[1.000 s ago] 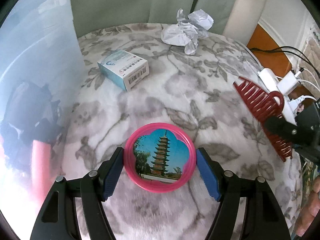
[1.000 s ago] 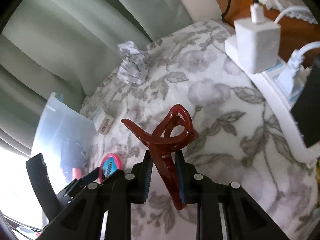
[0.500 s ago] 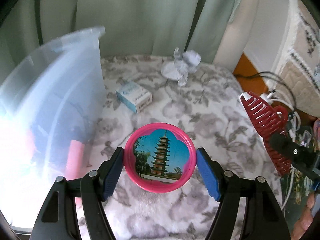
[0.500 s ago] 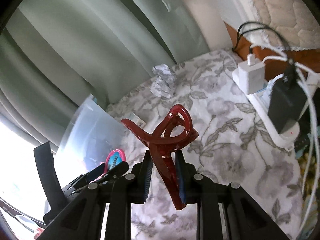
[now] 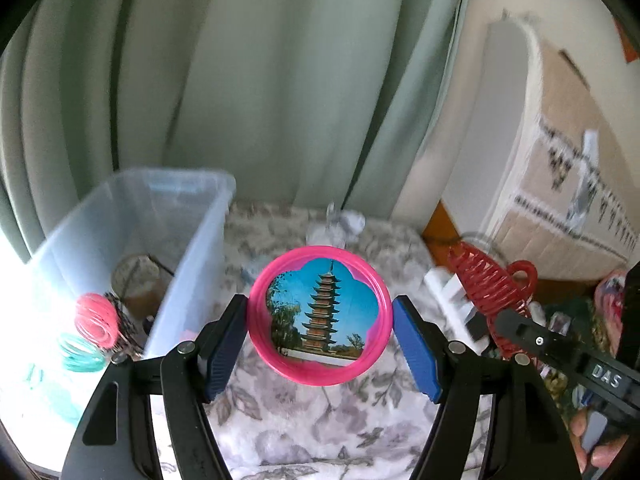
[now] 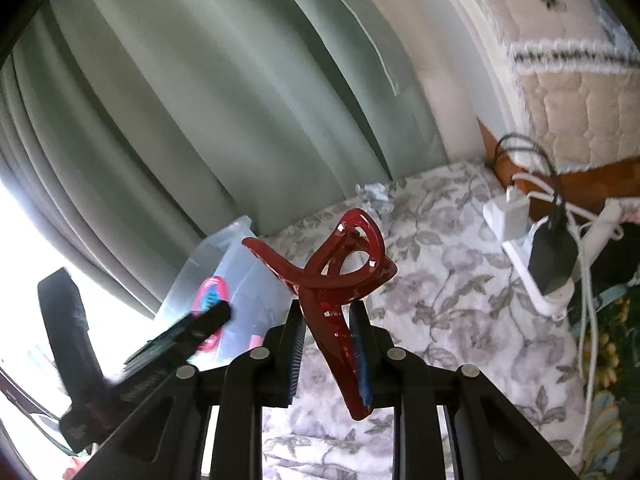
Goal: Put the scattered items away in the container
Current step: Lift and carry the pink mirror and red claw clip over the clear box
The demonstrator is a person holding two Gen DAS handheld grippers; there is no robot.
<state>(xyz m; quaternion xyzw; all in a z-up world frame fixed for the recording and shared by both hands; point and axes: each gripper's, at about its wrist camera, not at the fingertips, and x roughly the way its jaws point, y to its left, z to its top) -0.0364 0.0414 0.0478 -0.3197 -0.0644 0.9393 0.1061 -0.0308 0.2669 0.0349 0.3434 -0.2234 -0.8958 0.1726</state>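
While both loads hang above the floral, plush-looking surface (image 5: 360, 412), the step in hand looks like carrying them over the clear plastic bin (image 5: 132, 240) at left, best done by clearing its thin rim before letting go. Left tool (image 5: 320, 326), spread wide, clamps a round pink pocket mirror (image 5: 320, 320) with a glossy pagoda picture by its rim. Right tool (image 6: 327, 354), nearly closed, pinches one leg of a translucent red claw hair clip (image 6: 332, 276), curved and slick.
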